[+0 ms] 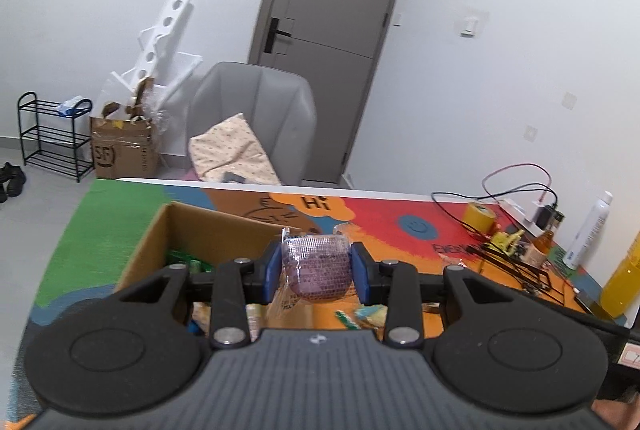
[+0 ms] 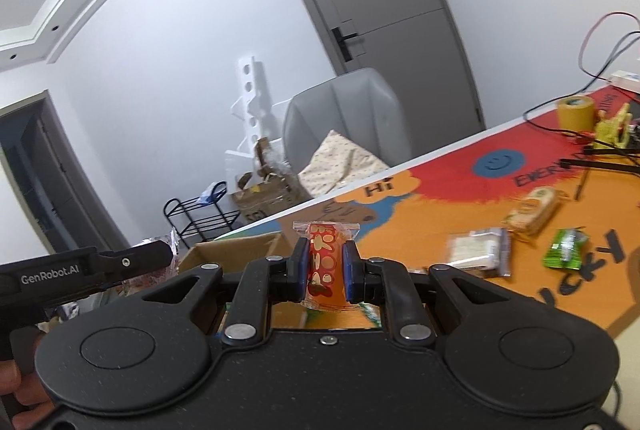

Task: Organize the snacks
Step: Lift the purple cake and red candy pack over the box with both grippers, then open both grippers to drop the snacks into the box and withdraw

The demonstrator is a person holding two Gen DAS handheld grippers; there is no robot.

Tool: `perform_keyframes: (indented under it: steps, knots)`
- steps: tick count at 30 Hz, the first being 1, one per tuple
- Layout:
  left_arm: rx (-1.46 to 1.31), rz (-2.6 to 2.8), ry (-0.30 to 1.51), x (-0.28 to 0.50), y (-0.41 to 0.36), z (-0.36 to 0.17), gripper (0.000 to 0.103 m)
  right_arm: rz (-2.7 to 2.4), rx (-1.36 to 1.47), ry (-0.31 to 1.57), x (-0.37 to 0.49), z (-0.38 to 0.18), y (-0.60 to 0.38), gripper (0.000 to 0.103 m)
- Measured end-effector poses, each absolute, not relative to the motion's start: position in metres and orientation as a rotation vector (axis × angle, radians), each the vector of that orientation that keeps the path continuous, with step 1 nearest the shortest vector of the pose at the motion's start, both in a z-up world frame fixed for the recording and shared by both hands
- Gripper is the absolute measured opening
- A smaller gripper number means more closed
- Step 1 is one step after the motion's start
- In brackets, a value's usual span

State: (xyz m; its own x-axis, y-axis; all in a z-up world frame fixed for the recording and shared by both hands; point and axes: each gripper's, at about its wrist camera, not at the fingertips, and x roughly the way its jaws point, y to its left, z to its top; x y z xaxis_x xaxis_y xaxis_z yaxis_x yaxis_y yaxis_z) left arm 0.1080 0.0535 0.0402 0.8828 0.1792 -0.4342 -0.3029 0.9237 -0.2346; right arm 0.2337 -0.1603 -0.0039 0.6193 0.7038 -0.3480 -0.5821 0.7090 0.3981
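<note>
Closest in, the left gripper [image 1: 317,267] clamps its blue pads on a purple snack packet [image 1: 316,266] in clear wrap, the packet standing upright between them with its sealed top poking above the pads. The right gripper [image 2: 325,270] is pinched narrow on a slim red sachet [image 2: 324,266] printed with pale shapes, its long axis upright and its crimped top clear of the pads. Just beyond and below the left gripper, toward the desk's [image 1: 120,230] left edge, sits an open cardboard box [image 1: 160,230] with green packets already inside; the purple packet hangs near the box's right wall, so a short shift left and down should bring it over the opening. From the right wrist view the same box lies ahead and to the left, with the left gripper's black body between it and the camera, so the left hand looks nearer the box and will likely drop first. Further out on the desk's orange patch, right of the red sachet, loose snacks wait: a white wrapped bar [image 2: 480,250], a tan biscuit pack [image 2: 532,210] and a green packet [image 2: 564,250]. Toward the far right corner stand a yellow tape roll [image 2: 576,112] and tangled cables [image 2: 600,38].
</note>
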Motion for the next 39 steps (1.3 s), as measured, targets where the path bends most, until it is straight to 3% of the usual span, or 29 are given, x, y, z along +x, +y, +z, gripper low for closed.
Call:
perform_keyframes:
  steps: [13, 26, 28, 30, 35, 39]
  knots:
    - [-0.368, 0.345, 0.469, 0.096, 0.096, 0.021, 0.036, 0.846, 0.209, 0.531, 0.228, 0.001, -0.106, 0.015]
    - [-0.412, 0.440, 0.471, 0.068, 0.129, 0.021, 0.049, 0.966, 0.186, 0.572, 0.212, 0.007, -0.062, 0.016]
    - [-0.412, 0.447, 0.471, 0.064, 0.131, 0.021, 0.053, 1.003, 0.195, 0.605, 0.211, 0.006, -0.058, 0.020]
    - [-0.414, 0.453, 0.468, 0.061, 0.133, 0.021, 0.058, 1.010, 0.202, 0.605, 0.209, 0.007, -0.058, 0.033]
    - [-0.400, 0.464, 0.461, 0.057, 0.133, 0.021, 0.077, 0.964, 0.202, 0.606, 0.209, 0.006, -0.068, 0.035]
    - [-0.403, 0.446, 0.466, 0.060, 0.129, 0.019, 0.081, 0.893, 0.199, 0.596, 0.211, 0.003, -0.087, 0.050]
